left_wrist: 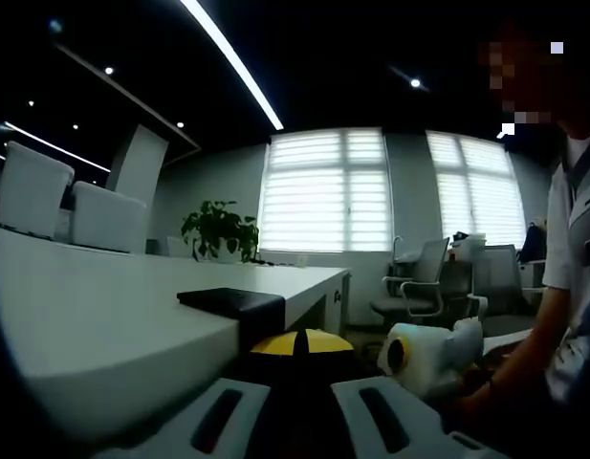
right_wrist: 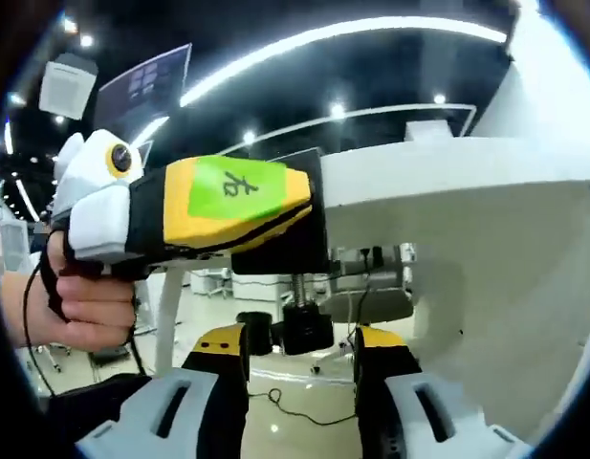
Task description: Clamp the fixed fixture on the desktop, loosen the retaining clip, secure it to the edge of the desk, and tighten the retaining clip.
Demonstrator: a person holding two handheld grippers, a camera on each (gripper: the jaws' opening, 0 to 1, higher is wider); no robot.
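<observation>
In the left gripper view, nearest, the left tongs [left_wrist: 296, 421]: two white jaws with dark slots, apart from each other, nothing seen clamped between them, a yellow and black part of the tool just behind. Just beyond, the black top plate of the fixture [left_wrist: 232, 301], lying flat on the near edge of the white tabletop [left_wrist: 94, 316]. To the right, lower than the tabletop edge, the right tongs [left_wrist: 428, 354], white body with a yellow ring, held by a hand of a person [left_wrist: 572, 277] in a light shirt. Farther on the tabletop, a potted plant [left_wrist: 218, 229]; far behind, office chairs [left_wrist: 419, 282] and windows with blinds [left_wrist: 338, 191].

In the right gripper view, looking from below the tabletop edge. Nearest, the right tongs [right_wrist: 301, 378], yellow and black jaw tips closed on the black knob [right_wrist: 302, 330] of the fixture screw [right_wrist: 298, 285]. Above, the threaded screw going up into the black clamp body, beside the white tabletop edge [right_wrist: 447, 177]. At left, the left tongs [right_wrist: 228, 206], yellow with a green label, gripped by a hand [right_wrist: 89, 301], reaching to the fixture from above.
</observation>
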